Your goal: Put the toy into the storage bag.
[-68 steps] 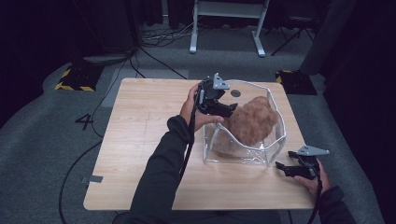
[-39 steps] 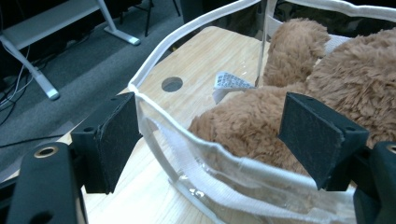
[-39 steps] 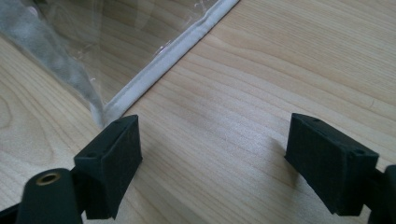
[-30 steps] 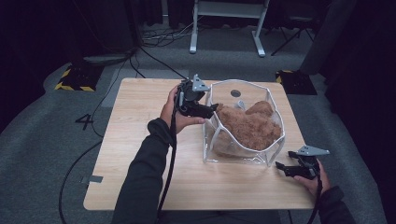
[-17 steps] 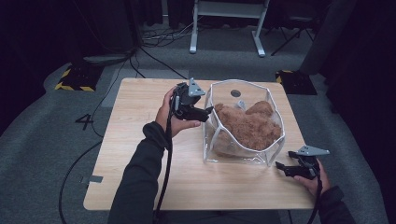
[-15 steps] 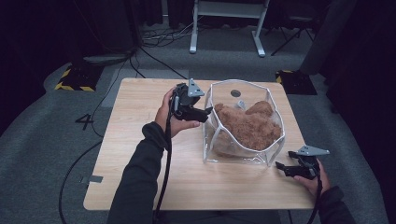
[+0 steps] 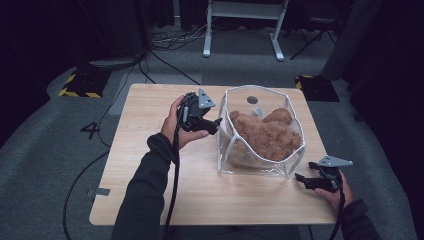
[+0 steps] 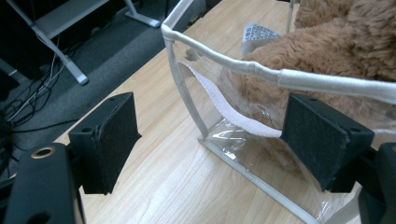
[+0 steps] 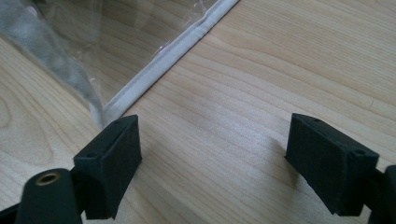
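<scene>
From above, the bag (image 7: pixel 260 135) with the plush (image 7: pixel 265 137) is seen mid-tabletop (image 7: pixel 150 195). In the left gripper view, the left tool (image 8: pixel 205 140) is held wide beside the rim; it should be centred before closing. In the right gripper view, the right tool (image 9: pixel 212 163) is held wide at the bag's corner.

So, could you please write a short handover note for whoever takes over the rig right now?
Left gripper: open, empty, beside the left wall of the clear bag, not touching it.
Right gripper: open, empty, low over the table by the bag's near right corner.
The brown plush toy sits inside the bag, which stands upright with its top open.
Done: toy is in the bag.
Left: probably closing the top; neither gripper holds the white rim yet.
</scene>
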Demonstrator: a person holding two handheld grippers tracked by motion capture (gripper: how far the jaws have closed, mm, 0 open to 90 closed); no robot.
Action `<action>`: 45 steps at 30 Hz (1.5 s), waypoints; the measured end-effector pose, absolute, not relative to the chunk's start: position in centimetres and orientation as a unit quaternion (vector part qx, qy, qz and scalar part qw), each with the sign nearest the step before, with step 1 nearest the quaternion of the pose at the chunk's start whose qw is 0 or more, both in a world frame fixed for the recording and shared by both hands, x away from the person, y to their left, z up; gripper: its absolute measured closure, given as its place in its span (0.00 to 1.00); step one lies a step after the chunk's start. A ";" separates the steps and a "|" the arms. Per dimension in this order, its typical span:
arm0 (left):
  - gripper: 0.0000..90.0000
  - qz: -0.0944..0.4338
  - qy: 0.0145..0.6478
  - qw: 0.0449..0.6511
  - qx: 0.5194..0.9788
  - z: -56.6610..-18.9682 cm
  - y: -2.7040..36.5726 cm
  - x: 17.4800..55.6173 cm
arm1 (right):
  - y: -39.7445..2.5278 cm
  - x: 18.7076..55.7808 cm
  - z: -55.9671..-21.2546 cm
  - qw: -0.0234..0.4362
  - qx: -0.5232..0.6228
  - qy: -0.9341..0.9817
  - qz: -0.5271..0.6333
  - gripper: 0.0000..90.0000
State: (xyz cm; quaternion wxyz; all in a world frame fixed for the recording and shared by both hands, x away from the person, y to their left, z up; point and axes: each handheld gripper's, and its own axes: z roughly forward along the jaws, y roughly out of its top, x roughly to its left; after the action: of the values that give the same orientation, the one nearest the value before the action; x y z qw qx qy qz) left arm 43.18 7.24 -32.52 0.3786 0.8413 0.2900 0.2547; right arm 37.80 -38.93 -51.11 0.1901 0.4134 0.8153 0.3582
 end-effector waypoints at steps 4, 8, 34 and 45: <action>0.20 0.256 0.292 0.374 0.842 -32.9 7.6 43.1 | -38.9 37.8 -51.1 0.190 0.413 0.815 0.358 0.20; 0.20 0.256 0.295 0.365 0.845 -33.3 7.9 43.1 | -38.9 37.8 -51.1 0.190 0.413 0.815 0.358 0.20; 0.19 0.261 0.306 0.319 0.858 -36.4 10.0 42.4 | -38.9 37.8 -51.1 0.190 0.414 0.815 0.358 0.20; 0.19 0.253 0.322 0.311 0.857 -38.2 11.4 42.2 | -38.9 37.8 -51.1 0.190 0.414 0.815 0.358 0.20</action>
State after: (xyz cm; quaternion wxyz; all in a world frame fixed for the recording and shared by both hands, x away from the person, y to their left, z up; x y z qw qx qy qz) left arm 42.18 11.44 -38.23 0.3112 0.8573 0.3224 0.2535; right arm 37.77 -38.94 -51.12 0.1902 0.4138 0.8151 0.3581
